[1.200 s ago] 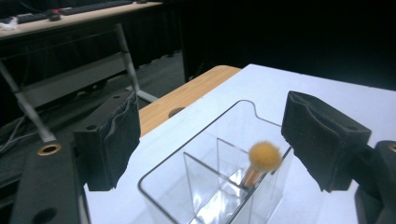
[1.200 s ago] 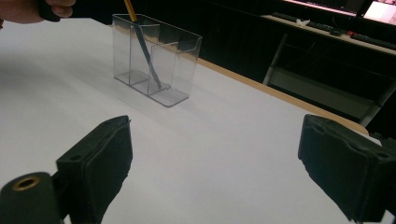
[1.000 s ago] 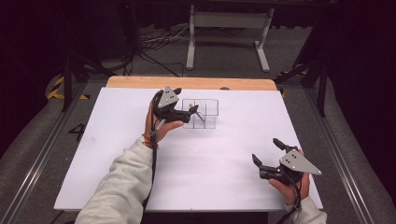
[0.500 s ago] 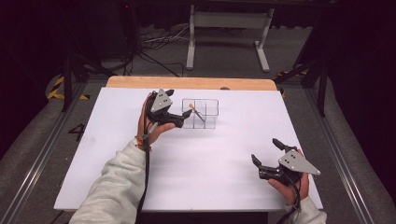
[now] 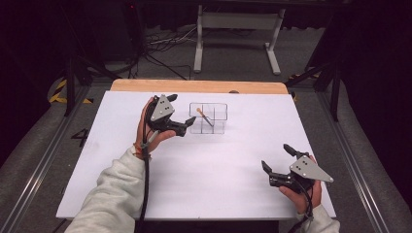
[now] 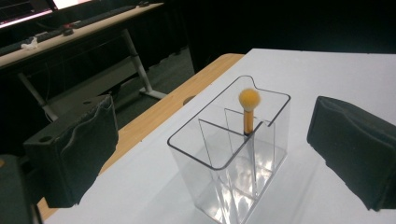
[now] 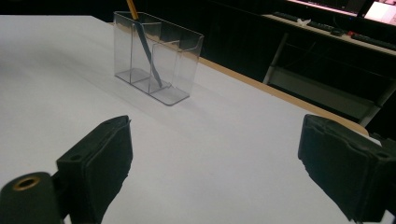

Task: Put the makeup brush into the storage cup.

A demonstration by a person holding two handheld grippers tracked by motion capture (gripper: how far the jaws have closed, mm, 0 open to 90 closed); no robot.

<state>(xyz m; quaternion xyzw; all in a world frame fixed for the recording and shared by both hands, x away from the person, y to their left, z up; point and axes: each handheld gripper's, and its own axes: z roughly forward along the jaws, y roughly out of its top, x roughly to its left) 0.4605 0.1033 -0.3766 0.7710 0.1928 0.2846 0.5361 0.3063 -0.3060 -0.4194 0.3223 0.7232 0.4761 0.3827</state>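
We look down on the white table [image 5: 204,174], and our left arm reaches forward across it, sleeve angled up from the bottom edge, hand wrapped around the left gripper [image 5: 187,127], which points level toward the clear box [image 5: 208,118] just beside its tips. Its jaws stand wide apart with nothing between them; they have just been opening. Our right hand rests near the table's front right corner, holding the right gripper [image 5: 277,158], jaws spread and empty, well apart from the box. Compared with a second ago, our left hand has drawn back leftward from the box, while the right has kept its place. The brush [image 6: 248,112] leans inside a compartment of the box, orange tuft up.
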